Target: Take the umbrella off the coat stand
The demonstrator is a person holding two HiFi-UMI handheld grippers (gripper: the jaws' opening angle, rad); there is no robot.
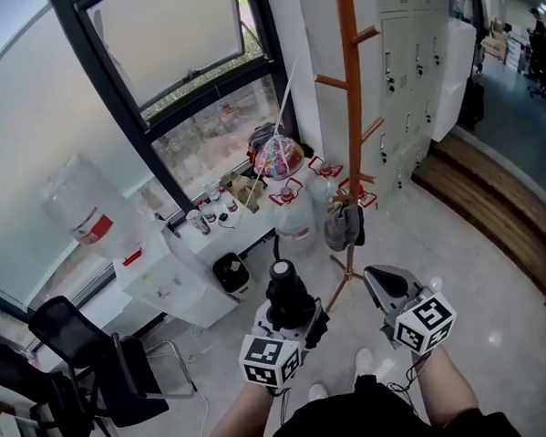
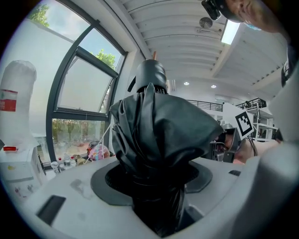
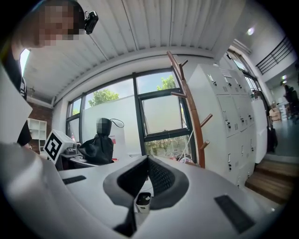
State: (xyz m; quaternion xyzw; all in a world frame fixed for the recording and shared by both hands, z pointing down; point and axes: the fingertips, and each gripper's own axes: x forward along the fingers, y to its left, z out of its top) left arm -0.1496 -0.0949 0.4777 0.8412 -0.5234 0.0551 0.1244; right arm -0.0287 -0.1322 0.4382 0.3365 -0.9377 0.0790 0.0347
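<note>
Your left gripper (image 1: 292, 323) has its jaws spread wide and clamped around the lower part of the folded black umbrella (image 1: 284, 290). The umbrella stands roughly upright with its rounded black end up and its bunched fabric bulging out above the jaws. It is off the wooden coat stand (image 1: 353, 117), apart from it, and sits just left of the stand's foot as you look down. Your right gripper (image 1: 378, 281) is close to that same foot on the near side and beside the umbrella. Its two ribbed pads (image 3: 159, 177) meet at the tips, and nothing is between them. A grey cloth (image 1: 344, 226) hangs from a low peg of the stand. Large clear water bottles (image 1: 296, 223) with red handles stand on the floor just left of the stand's base, and a small black bin (image 1: 231, 272) sits further left. White lockers (image 1: 411, 60) line the wall to the right of the stand, and a large window (image 1: 183, 62) lies to its left.
</note>
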